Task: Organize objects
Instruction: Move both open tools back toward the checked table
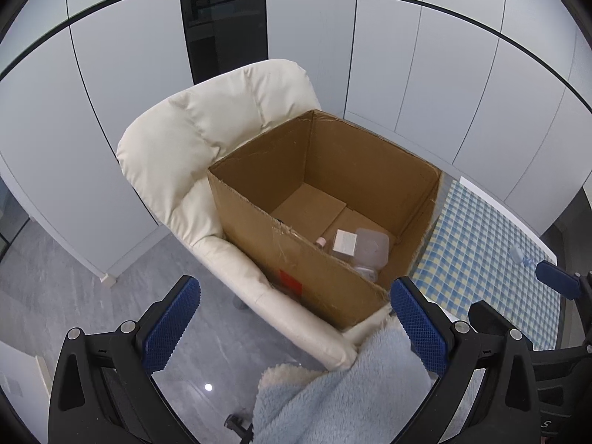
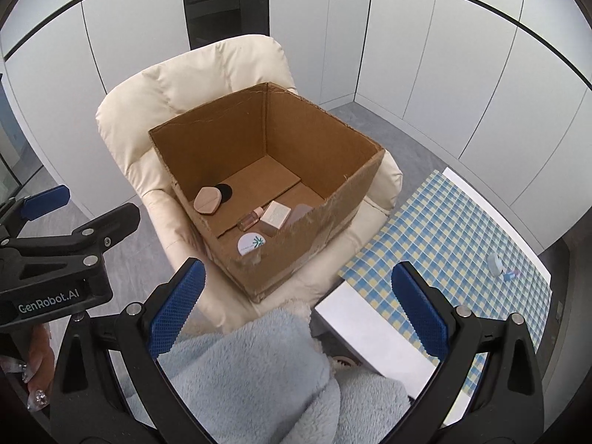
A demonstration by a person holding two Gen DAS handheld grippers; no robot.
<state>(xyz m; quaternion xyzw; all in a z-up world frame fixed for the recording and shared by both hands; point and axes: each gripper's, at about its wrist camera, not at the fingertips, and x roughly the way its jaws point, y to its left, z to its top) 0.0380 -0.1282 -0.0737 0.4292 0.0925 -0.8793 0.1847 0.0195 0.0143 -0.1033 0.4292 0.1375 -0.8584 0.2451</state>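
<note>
Cardboard box [image 2: 266, 185]: open-topped, seated on a cream padded armchair [image 2: 207, 74], just beside the worktop [image 2: 462, 222].

Contents, right wrist view: beige puff pad [image 2: 207, 199] overlapping a black round disc [image 2: 225, 192] near the left wall; small pink-capped bottle [image 2: 253, 218] lying on its side mid-floor; small white carton [image 2: 274, 214] touching the bottle; translucent plastic container [image 2: 301, 211] just beside the carton against the near wall; white round lid with green emblem [image 2: 251, 245] at the near corner. Left wrist view: same carton [image 1: 345, 241], translucent container [image 1: 370, 246] and bottle [image 1: 320, 241] grouped in the near right corner.

Worktop: covered in blue-and-yellow checked cloth, white edge bare at the near corner. Small pale round item [image 2: 495, 263] and a tiny blue piece [image 2: 510, 275] near the far right edge, well apart from the box.

Left gripper [image 1: 296, 327]: jaws wide apart, holding nothing, touching nothing; blue textured pads facing inward; poised in front of the box's near wall, above floor and chair arm. Seen also at left in the right wrist view [image 2: 74, 207], jaws spread.

Right gripper [image 2: 298, 314]: jaws wide apart, empty, hovering between box and worktop corner.

Light blue fleece garment [image 2: 251, 377]: low in both views, beneath the grippers.

Hand [image 2: 35, 381] with decorated nails: on the left gripper's handle.
</note>
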